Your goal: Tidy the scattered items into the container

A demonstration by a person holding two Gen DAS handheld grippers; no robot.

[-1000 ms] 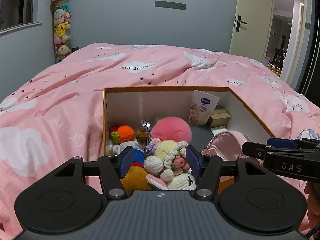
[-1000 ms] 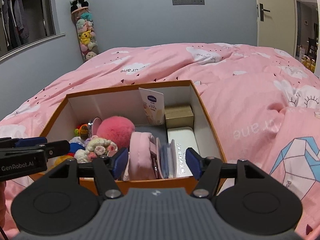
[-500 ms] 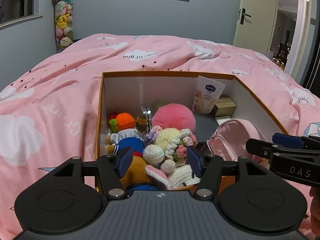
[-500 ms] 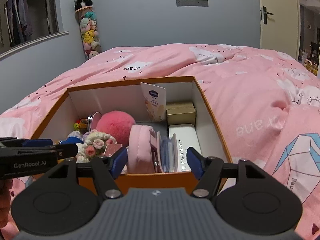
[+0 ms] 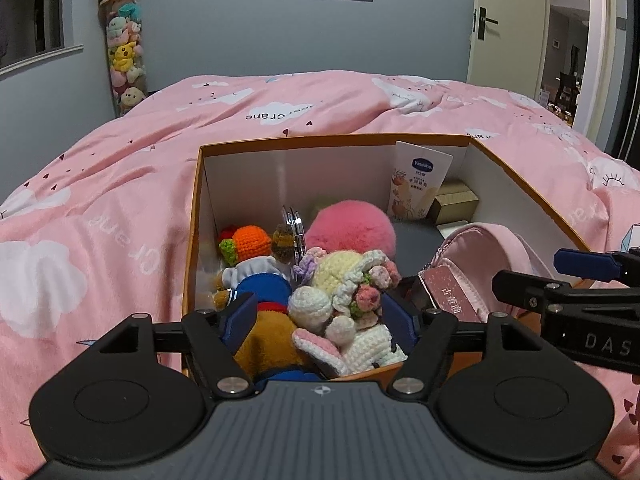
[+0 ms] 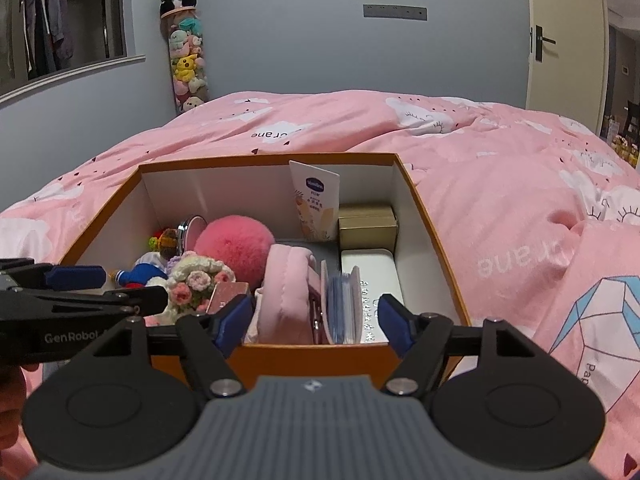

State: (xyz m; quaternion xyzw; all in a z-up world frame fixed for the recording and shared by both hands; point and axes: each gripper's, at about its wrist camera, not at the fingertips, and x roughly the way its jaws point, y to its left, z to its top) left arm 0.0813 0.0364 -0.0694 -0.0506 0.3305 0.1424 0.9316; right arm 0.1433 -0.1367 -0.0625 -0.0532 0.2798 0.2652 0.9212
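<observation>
Left wrist view: my left tongs hang released over the near edge of the orange box, their jaws just having spread wider with nothing pinched; the crocheted toys sit beyond them, untouched. That box rests on the pink quilt. Inside, toys crowd the near left corner, a pink pompom sits mid-box, a Vaseline tube leans on the far wall, and a pink pouch lies toward the right wall. My right tongs reach in from the right edge.

Right wrist view: my right tongs are released too, jaws just having opened further, empty, above the box's near wall. Behind them stand the pouch, a card holder and a white tin; a gold carton fills the far right corner.
</observation>
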